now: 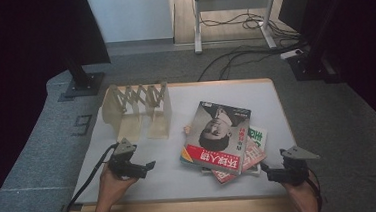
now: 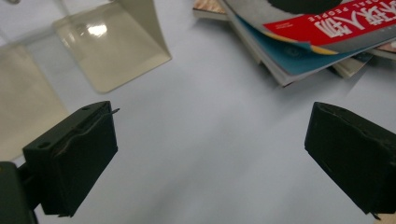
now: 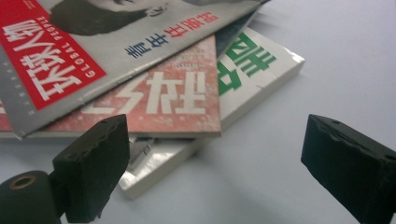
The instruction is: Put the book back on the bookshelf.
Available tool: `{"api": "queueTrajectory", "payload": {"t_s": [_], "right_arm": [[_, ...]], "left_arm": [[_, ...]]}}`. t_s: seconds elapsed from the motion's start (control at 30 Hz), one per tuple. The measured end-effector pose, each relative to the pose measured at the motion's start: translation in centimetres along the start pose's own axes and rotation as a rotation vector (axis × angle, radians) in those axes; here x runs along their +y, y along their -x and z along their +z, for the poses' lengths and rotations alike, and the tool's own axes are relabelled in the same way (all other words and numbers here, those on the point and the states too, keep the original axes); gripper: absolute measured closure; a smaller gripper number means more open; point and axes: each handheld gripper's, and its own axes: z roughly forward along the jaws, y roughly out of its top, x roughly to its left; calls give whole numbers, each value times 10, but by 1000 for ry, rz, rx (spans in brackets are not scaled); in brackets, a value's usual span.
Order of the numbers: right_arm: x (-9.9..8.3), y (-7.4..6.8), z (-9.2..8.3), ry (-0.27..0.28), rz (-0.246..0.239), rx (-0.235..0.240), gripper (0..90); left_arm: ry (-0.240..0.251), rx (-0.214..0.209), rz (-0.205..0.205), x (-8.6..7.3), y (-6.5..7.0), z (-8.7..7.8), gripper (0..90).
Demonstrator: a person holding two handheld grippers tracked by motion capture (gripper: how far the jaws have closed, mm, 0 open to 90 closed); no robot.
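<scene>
Lying on table (image 1: pixel 146 181): magazine stack (image 1: pixel 220 136) is fanned at 3 o'clock of centre.
Right gripper (image 3: pixel 215 172): held just beside the stack's corner, jaws spread wide, nothing gripped.
Left gripper (image 2: pixel 208 161): jaws parted, empty.
Folding rack (image 1: pixel 138 109): stood at 11 o'clock.

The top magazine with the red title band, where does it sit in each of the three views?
High view: top magazine at table centre-right, crowning the stack.
Left gripper view: upper right, beyond the open jaws.
Right gripper view: upper left, over the pink magazine and white book.
Shared landmark: its red title band.
</scene>
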Motion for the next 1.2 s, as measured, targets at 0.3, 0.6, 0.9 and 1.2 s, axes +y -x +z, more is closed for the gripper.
{"api": "queueTrajectory", "payload": {"t_s": [0.3, 0.6, 0.9, 1.2], "right_arm": [[11, -10, 11, -10, -26, 32, 0], [20, -19, 18, 0, -47, 54, 0], [29, -32, 28, -7, -74, 87, 0], [36, -46, 43, -13, -97, 106, 0]], "left_arm": [[-5, -84, 63, 34, 5, 26, 32], [-8, -137, 85, 55, 10, 49, 35], [-57, -174, 135, 73, 16, 77, 79], [-82, -202, 152, 77, 24, 108, 87]]}}
